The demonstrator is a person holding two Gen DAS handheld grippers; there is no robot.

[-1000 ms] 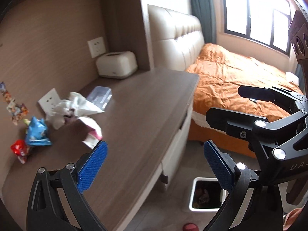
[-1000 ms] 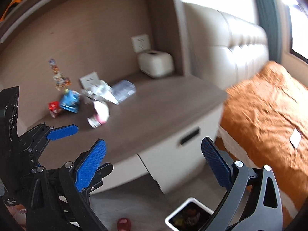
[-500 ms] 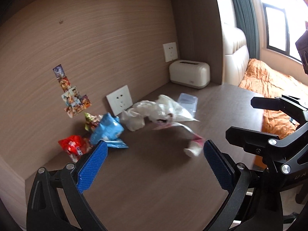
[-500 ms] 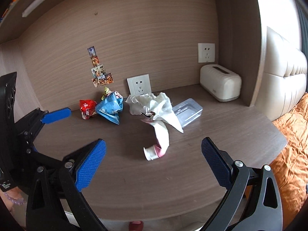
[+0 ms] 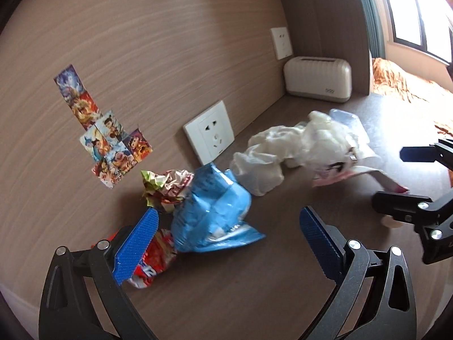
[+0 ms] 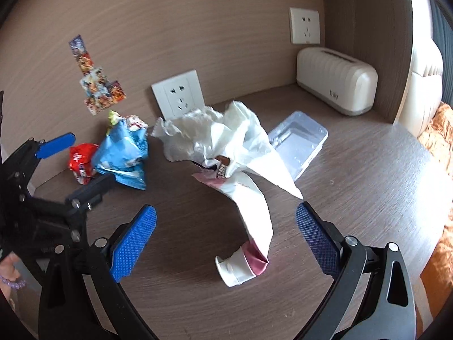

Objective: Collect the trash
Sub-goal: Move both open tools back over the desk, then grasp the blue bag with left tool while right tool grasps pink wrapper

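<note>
The tabletop [image 6: 368, 198] is brown wood grain, backed by a wood wall panel [image 5: 141, 42].

The left tongs [image 5: 226, 232] are spread wide and hold nothing. Between their blue pads, and a little beyond them, lies the blue bag [image 5: 211, 212], crumpled on the tabletop. The red wrapper [image 5: 151, 257] sits partly behind the left pad, just beside the blue bag; white letters show on it but cannot be read. A crumpled green-and-red wrapper [image 5: 167, 184] lies behind the blue bag, near the wall.

The right tongs [image 6: 226, 232] are also spread wide and empty. The white paper [image 6: 226, 141], a large crumpled heap, lies beyond them; a long strip from it runs down between the pads and ends in a rolled white-and-pink piece [image 6: 243, 263] lying between the fingers, touching neither. Some print shows in the heap's folds, too small to read.

A clear tray [image 6: 300, 141] lies just to the right of the paper, partly under it. At the back corner stands a cream box [image 6: 337, 76] with a slot on top and a small dark logo on its end, not legible. Two white sockets [image 6: 178, 93] are on the wall, and a cluster of cartoon stickers [image 6: 96, 85] is left of the nearer one.
</note>
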